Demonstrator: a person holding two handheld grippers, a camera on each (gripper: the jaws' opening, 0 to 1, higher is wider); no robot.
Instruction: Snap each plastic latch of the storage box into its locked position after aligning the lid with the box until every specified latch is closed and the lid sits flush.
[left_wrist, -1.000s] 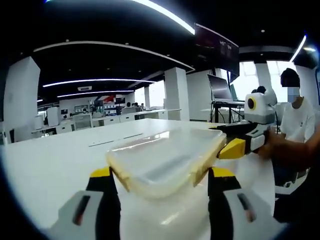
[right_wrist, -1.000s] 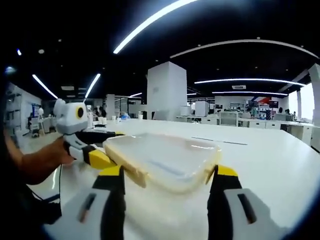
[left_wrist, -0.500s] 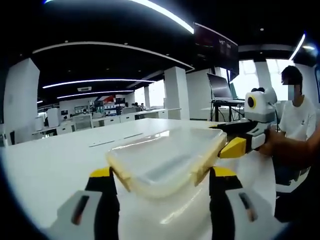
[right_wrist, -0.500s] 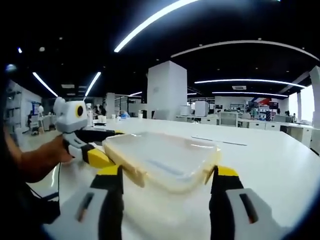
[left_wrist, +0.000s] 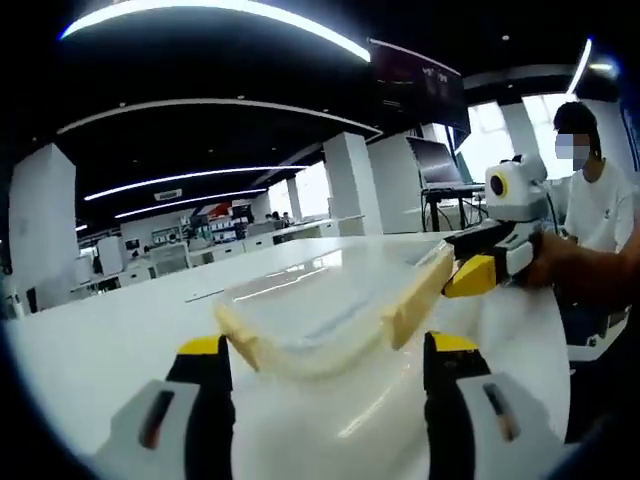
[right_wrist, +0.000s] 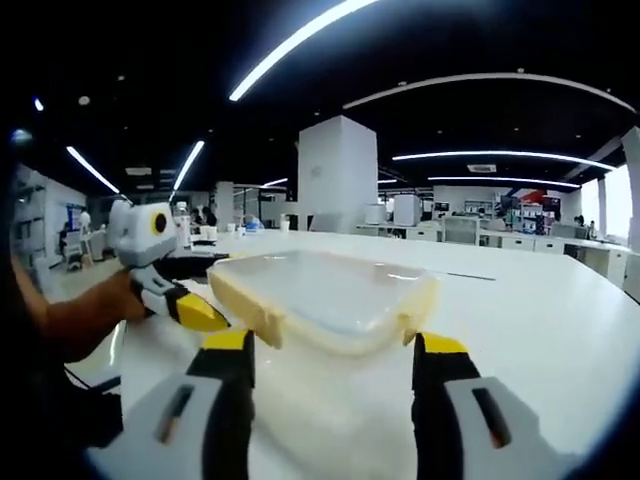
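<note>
Resting on the white table (right_wrist: 560, 320), the lidded translucent storage box (right_wrist: 325, 298) lies beyond both spread grippers: left gripper (left_wrist: 322, 360), right gripper (right_wrist: 333, 350).

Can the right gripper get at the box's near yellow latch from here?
Probably yes: the right gripper is open, with the storage box straight ahead and nothing between its jaws and the near latch.

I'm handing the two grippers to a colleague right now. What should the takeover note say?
Left gripper: open, jaws either side of the near end of the storage box, not gripping.
Right gripper: open, facing the box's opposite end.
The box sits on the white table with its lid on.
Done: the lid looks aligned with the box.
Unclear: the cream latches are hard to read; check each one.
Left: snap every latch shut and confirm the lid sits flush.
</note>
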